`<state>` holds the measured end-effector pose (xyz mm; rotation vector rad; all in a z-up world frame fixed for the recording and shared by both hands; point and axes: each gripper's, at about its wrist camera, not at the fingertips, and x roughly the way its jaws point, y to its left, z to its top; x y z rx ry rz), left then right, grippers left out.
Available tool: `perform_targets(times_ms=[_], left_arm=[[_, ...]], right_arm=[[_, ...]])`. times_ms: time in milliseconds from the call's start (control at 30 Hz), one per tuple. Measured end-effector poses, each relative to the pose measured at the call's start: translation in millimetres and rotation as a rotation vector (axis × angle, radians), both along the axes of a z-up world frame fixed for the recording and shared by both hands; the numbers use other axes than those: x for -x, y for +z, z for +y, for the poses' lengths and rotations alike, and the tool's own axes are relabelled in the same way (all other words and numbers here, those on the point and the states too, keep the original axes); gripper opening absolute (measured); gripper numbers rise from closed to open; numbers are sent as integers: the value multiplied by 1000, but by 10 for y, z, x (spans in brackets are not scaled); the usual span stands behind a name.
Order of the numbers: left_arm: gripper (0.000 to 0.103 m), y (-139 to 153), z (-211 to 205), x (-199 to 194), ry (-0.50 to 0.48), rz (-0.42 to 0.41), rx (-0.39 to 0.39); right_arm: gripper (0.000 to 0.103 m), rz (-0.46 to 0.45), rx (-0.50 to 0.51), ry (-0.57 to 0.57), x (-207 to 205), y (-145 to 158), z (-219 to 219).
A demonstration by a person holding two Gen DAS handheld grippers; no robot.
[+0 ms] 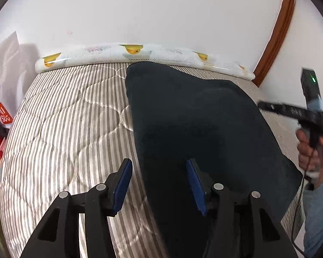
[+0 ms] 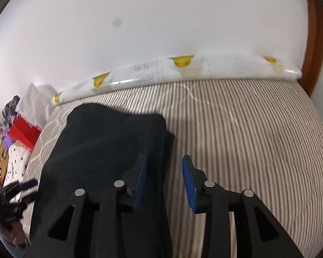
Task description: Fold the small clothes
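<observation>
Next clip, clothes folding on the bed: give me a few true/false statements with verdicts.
1. The dark garment lies on the striped bedcover. True.
2. The left hand-held gripper is clamped on the garment. False: its jaws stand open over the garment's edge.
3. The right hand-held gripper carries a white shirt. False: nothing is between its open jaws.
4. A duck-patterned bumper runs along the wall. True.
</observation>
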<state>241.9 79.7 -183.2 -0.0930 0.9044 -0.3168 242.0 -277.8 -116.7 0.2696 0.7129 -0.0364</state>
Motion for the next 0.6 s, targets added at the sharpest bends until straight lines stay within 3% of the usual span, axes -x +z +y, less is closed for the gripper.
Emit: perform_targets(times_ms=[100,200,233,300,367,467,533,600], left_arm=[[50,2,12,79,7,1,12],[50,11,13,154,16,8,12],[50,14,12,178,18,8,6],[51,17,7,243,21,10,-16],[51,12,0,293,20,8,-29],[51,9,-30,355,32,2,-56],[51,25,-42,408,37,-3,-65],[51,34,-50,460,41,-13,-74]], right_arm=[[35,14,-53,45,269,-124,39],[33,69,-94,112,285,-300,135],[10,84,-95,120,272,-348,152],[7,70,-86,146,320,-335,154],[6,-3,-56,154,462,-193,118],[5,2,-12,91,474,-127,84],[8,67,101,-3,472,-132,146],[10,32,140,-44,605,-77,190]])
